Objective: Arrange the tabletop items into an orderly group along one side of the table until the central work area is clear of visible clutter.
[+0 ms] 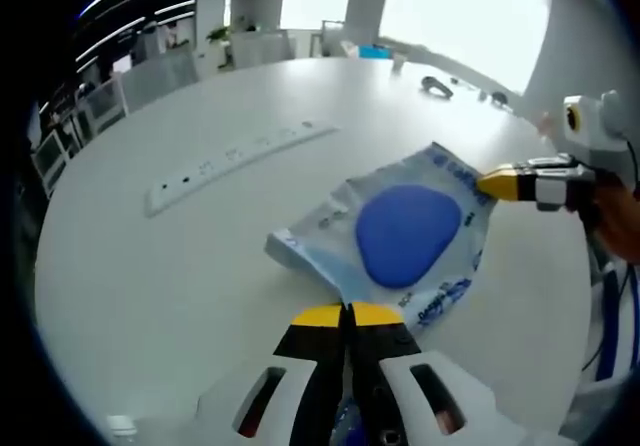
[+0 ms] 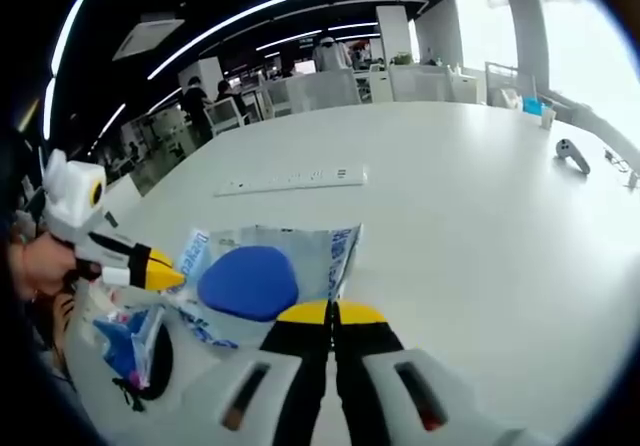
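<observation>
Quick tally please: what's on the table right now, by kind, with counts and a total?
Plastic bag with blue pad: 1
Small packet with blue contents: 1
Power strip: 1
Dark handheld controller: 1
Small far-edge items, too small to identify: not counted
Total: 4

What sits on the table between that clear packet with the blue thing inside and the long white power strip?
Nothing: in the left gripper view, bare white table separates the packet from the power strip.
</observation>
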A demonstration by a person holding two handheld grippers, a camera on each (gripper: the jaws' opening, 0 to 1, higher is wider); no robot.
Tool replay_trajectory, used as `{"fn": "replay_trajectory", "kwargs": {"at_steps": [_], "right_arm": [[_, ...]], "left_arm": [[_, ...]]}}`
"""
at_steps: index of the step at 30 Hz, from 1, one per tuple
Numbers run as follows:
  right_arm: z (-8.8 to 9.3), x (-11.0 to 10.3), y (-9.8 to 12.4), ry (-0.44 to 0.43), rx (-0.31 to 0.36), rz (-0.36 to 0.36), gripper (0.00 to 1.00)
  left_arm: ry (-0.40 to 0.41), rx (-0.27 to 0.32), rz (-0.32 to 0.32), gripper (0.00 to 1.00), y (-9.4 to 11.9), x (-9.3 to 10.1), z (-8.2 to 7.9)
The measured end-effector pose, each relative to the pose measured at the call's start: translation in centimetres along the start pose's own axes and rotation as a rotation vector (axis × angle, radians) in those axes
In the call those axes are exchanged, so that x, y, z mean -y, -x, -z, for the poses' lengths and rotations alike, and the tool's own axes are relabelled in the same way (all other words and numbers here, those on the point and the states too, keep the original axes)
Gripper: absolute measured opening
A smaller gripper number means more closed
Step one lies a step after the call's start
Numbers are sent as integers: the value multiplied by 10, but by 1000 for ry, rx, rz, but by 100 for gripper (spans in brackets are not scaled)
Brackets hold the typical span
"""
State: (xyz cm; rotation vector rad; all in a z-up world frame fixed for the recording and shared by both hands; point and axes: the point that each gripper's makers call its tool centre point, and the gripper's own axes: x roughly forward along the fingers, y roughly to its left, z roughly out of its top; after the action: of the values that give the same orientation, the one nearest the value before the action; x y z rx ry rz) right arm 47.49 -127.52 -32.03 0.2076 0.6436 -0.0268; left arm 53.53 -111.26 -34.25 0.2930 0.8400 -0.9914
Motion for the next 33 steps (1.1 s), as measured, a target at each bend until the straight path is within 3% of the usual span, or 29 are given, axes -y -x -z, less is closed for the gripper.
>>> {"fn": "replay_trajectory", "kwargs": {"at_steps": [11, 24, 33], "right_arm": [[8, 7, 7, -9, -13, 2, 0], [-4, -14, -16, -3, 3, -43, 0], [2, -13, -25, 4, -18, -43, 0]], "left_arm": [[-2, -24, 16, 0, -5, 12, 6], [36, -8, -36, 0, 5, -23, 2], [43, -28, -35, 0, -2, -24, 10]]}}
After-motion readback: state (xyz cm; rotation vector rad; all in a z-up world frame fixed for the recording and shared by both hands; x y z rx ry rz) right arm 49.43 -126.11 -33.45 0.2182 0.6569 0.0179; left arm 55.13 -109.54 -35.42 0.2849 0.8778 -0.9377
